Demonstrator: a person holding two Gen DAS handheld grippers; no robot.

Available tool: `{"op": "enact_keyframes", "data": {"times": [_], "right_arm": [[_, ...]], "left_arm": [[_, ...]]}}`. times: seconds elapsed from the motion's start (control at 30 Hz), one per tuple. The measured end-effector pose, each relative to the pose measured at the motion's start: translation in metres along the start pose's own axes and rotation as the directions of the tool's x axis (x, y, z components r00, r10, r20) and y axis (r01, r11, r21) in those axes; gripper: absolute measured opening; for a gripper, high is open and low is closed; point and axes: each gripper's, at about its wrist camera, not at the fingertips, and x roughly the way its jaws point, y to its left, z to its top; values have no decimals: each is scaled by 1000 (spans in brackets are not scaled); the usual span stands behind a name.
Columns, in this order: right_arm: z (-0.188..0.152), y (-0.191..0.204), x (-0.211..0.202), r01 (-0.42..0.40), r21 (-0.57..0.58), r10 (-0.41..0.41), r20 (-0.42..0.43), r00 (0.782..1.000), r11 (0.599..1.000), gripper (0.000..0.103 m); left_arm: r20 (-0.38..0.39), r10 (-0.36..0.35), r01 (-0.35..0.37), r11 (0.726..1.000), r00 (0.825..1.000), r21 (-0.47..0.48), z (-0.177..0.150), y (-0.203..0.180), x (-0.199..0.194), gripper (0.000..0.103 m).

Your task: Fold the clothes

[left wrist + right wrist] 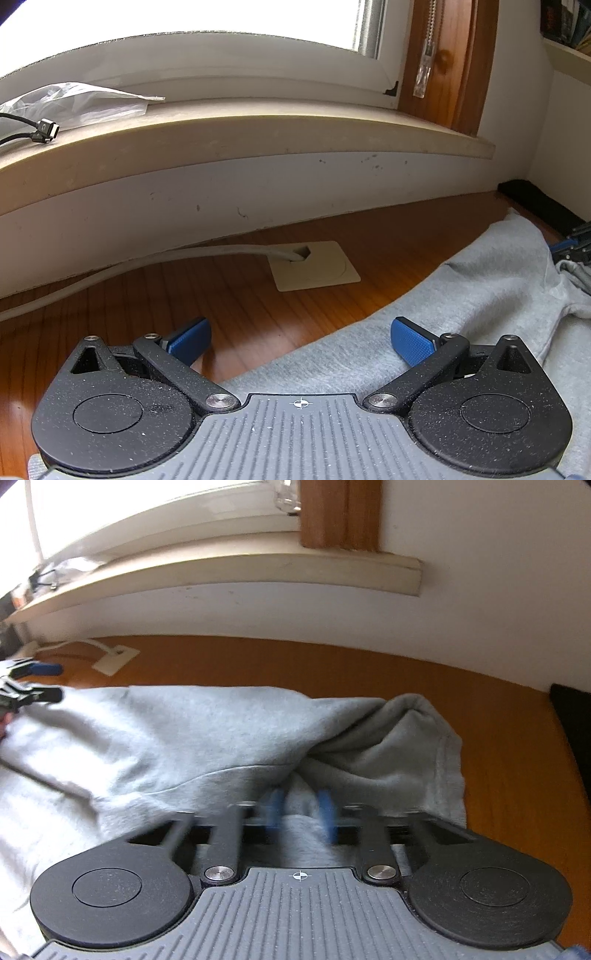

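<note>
Left wrist view: the left gripper hangs with its jaws spread wide and nothing between them, one blue pad over the bare wooden table, the other over the edge of the grey garment. Behind it lie a cable and its outlet plate, with the window sill above. At the far right edge of this view the right gripper shows against the cloth.

Right wrist view: the garment lies spread across the table, rumpled, one hemmed end bunched and folded over at the right. The right gripper has its jaws drawn nearly together on a ridge of this cloth; the blue pads are blurred, but fabric plainly stands between them.

Progress, as a judgement: folding is at an early stage. One pinch is taken; no neat fold shows, the left gripper has yet to take hold, and the whole garment remains to be squared and doubled.
</note>
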Motion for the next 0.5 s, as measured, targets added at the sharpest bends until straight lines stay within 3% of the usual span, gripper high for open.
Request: {"op": "enact_keyframes", "data": {"times": [0.1,0.23,0.3,0.43,0.5], "right_arm": [[2,8,-29,38,-53,-34,80,996,998,5],[-8,4,-90,122,15,-122,205,971,992,4],[-21,-1,-103,131,61,-140,184,973,989,4],[-47,-4,-97,145,68,-148,32,989,987,8],[-43,-10,-103,131,113,-138,56,989,985,16]], "left_arm": [[-3,-2,2,1000,1000,-8,0,1,0,103],[-1,1,-1,1000,1000,-5,0,0,0,103],[-2,2,-2,1000,1000,-5,1,0,0,103],[-2,2,-2,1000,1000,0,1,0,1,103],[-3,2,-2,1000,1000,-1,1,0,1,103]]}}
